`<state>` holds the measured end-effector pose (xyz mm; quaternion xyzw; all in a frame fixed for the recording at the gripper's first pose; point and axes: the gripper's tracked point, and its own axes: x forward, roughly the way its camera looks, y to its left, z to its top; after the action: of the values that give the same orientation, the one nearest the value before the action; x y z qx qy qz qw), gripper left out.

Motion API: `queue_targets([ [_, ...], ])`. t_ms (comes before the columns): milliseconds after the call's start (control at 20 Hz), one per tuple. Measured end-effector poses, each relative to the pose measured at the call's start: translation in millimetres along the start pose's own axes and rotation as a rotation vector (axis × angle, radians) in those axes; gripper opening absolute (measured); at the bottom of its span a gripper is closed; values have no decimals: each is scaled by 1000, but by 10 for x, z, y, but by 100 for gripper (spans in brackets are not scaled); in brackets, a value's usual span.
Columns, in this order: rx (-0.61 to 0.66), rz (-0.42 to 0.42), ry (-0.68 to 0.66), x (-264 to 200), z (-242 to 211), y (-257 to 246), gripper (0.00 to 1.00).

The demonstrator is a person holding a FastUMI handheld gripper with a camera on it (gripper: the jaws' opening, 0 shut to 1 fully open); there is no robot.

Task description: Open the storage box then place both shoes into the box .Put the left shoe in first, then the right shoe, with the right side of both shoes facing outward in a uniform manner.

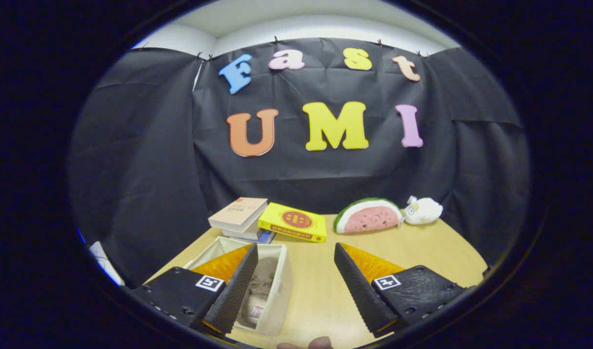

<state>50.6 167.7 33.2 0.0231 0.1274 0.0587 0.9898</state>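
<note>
Shoes [261, 283] sit inside your white storage box [277, 300] on the near left of the table [320, 291], partly behind the left finger. Your gripper [296, 286] hangs wide open, holding nothing. Far off lie books [238, 215], a yellow book [293, 222], a watermelon plush [368, 216] and a white plush [423, 210].

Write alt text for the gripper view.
The gripper hangs with jaws wide open and empty over a wooden table; an open white storage box with a shoe inside sits by one jaw.
</note>
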Motion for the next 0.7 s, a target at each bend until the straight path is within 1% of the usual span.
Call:
queue_targets([
  [150, -56, -23, -97, -186, 140, -307, 96],
  [250, -69, -36, -144, -332, 122, -461, 96],
  [300, -67, -43, -163, -320, 66, -597, 96],
  [400, -67, -66, -197, -449, -19, -757, 96],
  [550, -79, -88, -242, -579, -166, -852, 96],
  [600, -86, -88, -248, -596, -230, -853, 96],
  [700, -75, -60, -224, -638, -443, -792, 95],
])
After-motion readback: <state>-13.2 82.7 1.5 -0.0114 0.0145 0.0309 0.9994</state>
